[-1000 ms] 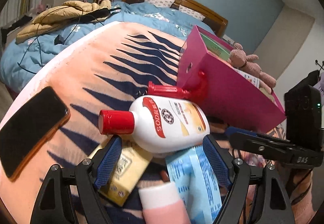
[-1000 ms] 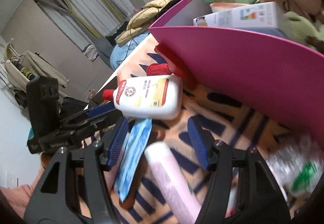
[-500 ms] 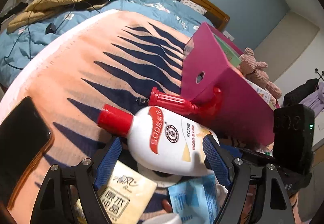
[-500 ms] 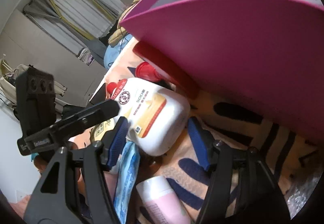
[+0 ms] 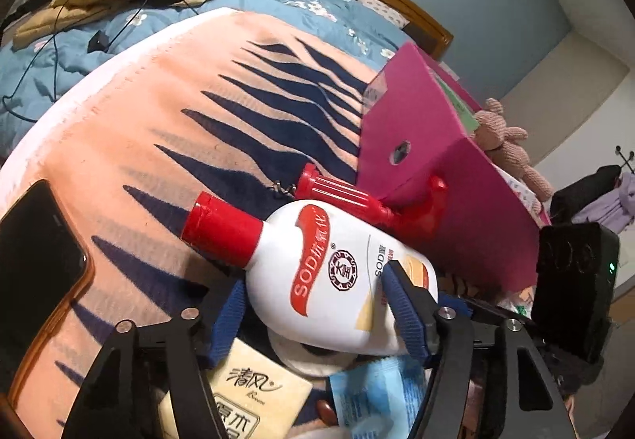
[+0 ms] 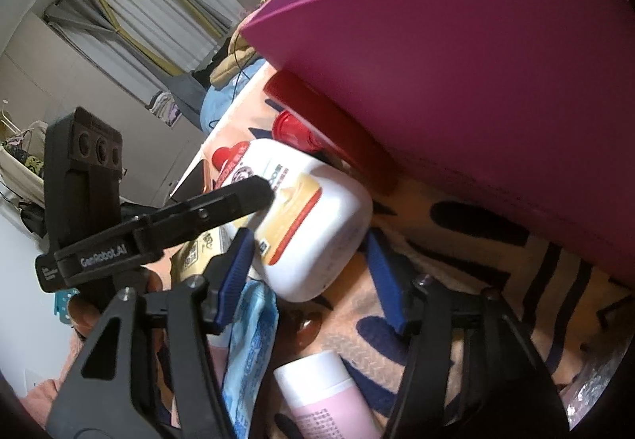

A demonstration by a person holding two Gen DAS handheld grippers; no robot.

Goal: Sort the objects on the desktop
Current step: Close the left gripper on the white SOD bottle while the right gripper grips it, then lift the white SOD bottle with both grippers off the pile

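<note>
**Both tongs closing in on the lotion bottle**

Since a second ago I've pushed both tongs forward and down. My left gripper (image 5: 313, 304) is closing, pads pressing the white SOD lotion bottle (image 5: 329, 272); my right gripper (image 6: 309, 276) is closing around its base, not yet touching. The bottle lies sideways, red cap intact, just beside the magenta storage box (image 5: 456, 209). Inside: teddy bear (image 5: 504, 137), cartons. Left: tissue pack (image 5: 254, 395), blue sachet (image 6: 250, 340), pink tube (image 6: 329, 395), phone (image 5: 35, 252).
</note>
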